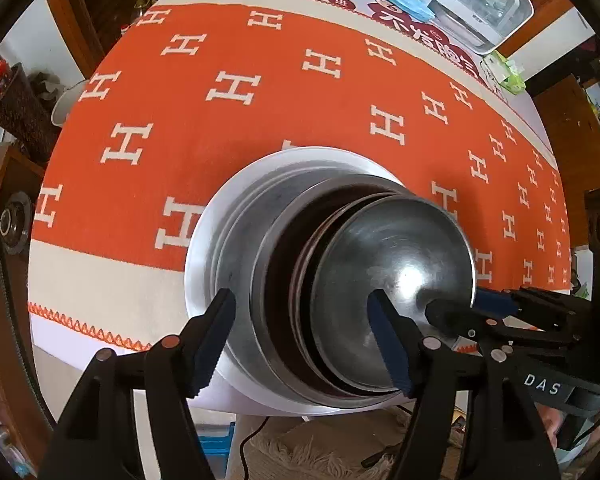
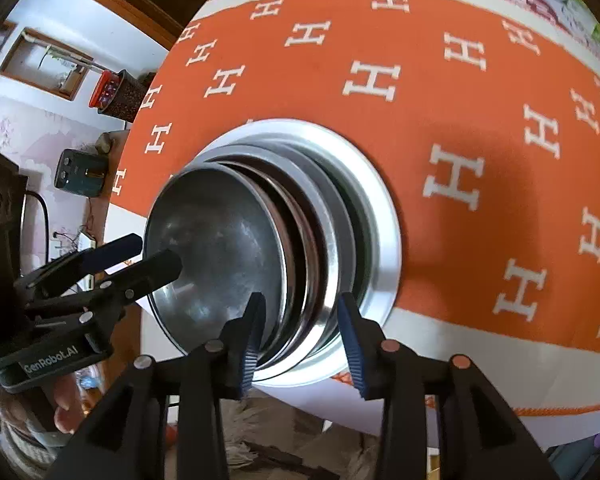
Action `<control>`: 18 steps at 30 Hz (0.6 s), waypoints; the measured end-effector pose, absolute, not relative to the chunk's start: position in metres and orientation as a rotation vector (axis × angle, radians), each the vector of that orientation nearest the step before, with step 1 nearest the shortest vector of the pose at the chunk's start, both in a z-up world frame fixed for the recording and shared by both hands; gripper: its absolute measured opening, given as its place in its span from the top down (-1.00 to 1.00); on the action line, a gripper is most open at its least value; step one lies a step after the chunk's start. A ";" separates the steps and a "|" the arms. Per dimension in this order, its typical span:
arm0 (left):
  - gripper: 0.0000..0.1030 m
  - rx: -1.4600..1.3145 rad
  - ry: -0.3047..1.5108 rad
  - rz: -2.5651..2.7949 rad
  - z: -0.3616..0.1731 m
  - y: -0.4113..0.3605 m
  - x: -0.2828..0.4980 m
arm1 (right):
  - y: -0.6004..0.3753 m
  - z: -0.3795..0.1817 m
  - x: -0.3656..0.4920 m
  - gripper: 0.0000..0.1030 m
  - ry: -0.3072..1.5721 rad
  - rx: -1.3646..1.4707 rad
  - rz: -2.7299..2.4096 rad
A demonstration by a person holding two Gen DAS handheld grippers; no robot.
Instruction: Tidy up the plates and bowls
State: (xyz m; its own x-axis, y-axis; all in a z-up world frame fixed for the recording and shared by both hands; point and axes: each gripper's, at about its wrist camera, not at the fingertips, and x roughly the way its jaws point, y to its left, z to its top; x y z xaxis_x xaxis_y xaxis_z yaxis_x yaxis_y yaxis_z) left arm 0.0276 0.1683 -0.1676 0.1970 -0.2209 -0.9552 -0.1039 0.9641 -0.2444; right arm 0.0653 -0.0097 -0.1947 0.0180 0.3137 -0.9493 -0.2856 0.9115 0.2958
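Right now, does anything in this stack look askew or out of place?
Yes. The top steel bowl sits off-centre, shifted toward one side of the nested stack, whose bottom plate overhangs the near table edge. No spill or damage shows.

Two wrist-mounted fisheye cameras peer steeply down, close over a stack of nested steel bowls point(image 1: 340, 280) at the near edge of an orange-clothed tabletop point(image 1: 260, 92), each view catching the opposite gripper beside the shared stack.
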 end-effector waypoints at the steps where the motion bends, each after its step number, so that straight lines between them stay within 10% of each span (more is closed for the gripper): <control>1: -0.41 -0.275 1.372 -0.081 -0.166 0.167 0.027 | -0.010 -0.192 0.064 0.25 1.471 0.013 0.467; 18: -0.57 -0.187 1.299 -0.050 -0.127 0.142 0.022 | -0.031 -0.161 0.053 0.19 1.389 0.010 0.487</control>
State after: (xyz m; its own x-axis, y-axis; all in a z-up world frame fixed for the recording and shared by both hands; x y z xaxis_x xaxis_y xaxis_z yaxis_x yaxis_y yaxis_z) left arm 0.0222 0.1416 -0.1265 0.2695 -0.1416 -0.9525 -0.0682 0.9838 -0.1656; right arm 0.0533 -0.0308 -0.1614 0.0985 0.3353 -0.9369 -0.3234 0.9012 0.2885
